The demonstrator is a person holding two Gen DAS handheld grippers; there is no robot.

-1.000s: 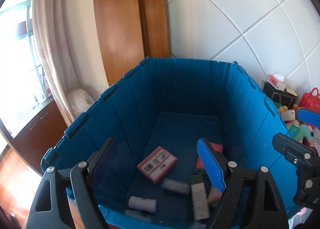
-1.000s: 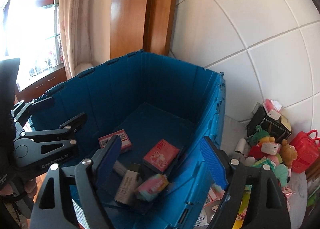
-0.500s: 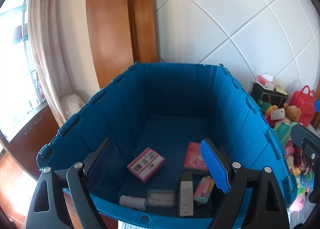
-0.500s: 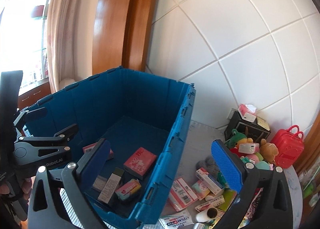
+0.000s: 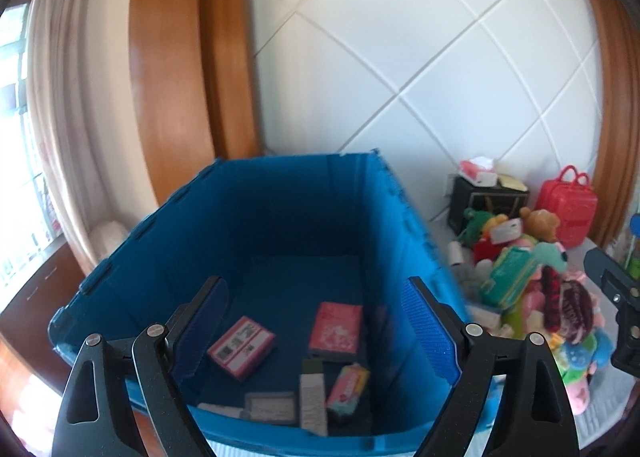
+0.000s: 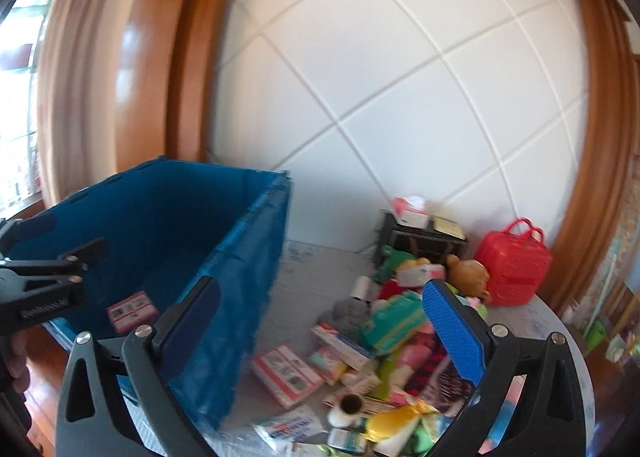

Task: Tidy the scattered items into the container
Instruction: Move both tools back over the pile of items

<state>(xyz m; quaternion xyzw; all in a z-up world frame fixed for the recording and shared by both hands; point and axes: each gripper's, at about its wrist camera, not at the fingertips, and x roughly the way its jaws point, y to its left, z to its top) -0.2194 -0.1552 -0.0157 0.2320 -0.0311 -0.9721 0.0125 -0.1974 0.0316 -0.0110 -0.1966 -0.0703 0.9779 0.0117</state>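
Right gripper (image 6: 320, 321) is the nearer one to the scattered pile (image 6: 384, 361) on the tabletop (image 6: 320, 261), right of the blue container (image 6: 248, 257); jaws wide, empty. Pink-white box (image 6: 286, 375) lies just ahead, long axis diagonal. Left gripper (image 5: 316, 321) hangs over the container, jaws just opened further, empty.

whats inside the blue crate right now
On the blue crate floor: a pink-and-white barcode box, a red box, an olive-capped tube, a pastel packet and a clear case. The near wall hides the closest floor strip.
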